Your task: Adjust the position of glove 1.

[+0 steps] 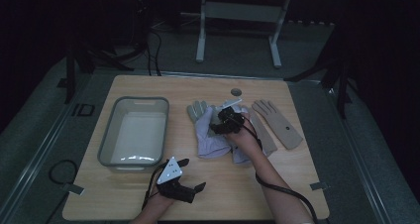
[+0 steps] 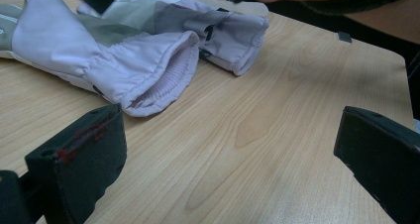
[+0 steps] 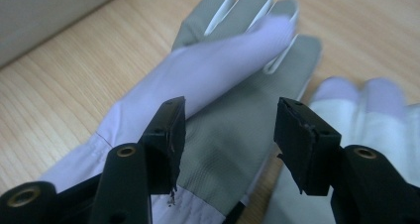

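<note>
A lavender and grey glove (image 1: 204,135) lies at the table's middle, fingers pointing away; its open ribbed cuff (image 2: 163,78) faces the front edge. A second matching glove (image 1: 241,155) lies just right of it, partly under the person's right hand. My right gripper (image 1: 224,118) hovers low over the first glove, and in the right gripper view its jaws (image 3: 228,130) stand apart above the grey palm (image 3: 233,120) without pressing on it. My left gripper (image 1: 194,173) rests near the front edge, jaws wide apart (image 2: 233,144) over bare wood, short of the cuff.
A grey plastic tub (image 1: 133,101) stands at the table's left, its wall (image 3: 44,16) close beside the glove. Two tan gloves (image 1: 278,124) lie at the right. A round cable hole (image 1: 236,91) sits at the back. Cables trail from both grippers.
</note>
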Demonstrator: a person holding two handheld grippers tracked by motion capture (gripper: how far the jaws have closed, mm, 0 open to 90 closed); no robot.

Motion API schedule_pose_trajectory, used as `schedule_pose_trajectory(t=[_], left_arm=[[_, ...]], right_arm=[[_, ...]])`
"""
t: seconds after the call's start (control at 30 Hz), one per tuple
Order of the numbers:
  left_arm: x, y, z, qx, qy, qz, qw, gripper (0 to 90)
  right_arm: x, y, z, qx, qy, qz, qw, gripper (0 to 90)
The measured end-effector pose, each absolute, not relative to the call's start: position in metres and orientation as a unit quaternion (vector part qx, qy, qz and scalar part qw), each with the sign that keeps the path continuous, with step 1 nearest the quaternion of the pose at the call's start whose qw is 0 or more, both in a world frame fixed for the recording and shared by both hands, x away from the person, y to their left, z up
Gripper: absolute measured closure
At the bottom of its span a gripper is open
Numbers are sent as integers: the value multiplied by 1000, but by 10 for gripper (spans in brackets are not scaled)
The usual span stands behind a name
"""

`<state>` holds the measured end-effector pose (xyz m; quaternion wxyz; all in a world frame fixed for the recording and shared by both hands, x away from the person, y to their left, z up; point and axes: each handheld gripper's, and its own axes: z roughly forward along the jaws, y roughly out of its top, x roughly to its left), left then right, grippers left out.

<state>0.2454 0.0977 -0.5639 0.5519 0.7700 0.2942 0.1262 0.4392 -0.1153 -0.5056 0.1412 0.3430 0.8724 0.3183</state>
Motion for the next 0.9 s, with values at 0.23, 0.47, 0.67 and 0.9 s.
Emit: schedule_pose_trajectory(t=[0.23, 0.47, 0.67, 0.9], left_arm=[[246, 98, -564, 771, 294, 125, 551, 0], [246, 98, -564, 770, 294, 125, 552, 0], [246, 98, -564, 770, 295, 125, 552, 0], [245, 98, -564, 769, 294, 127, 553, 0]], right_arm=[[445, -109, -529, 343, 886, 287, 125, 465], [444, -105, -536, 356, 884, 280, 115, 671], [429, -102, -530, 410, 849, 312, 119, 873], [405, -111, -507, 416, 825, 365, 110, 880]])
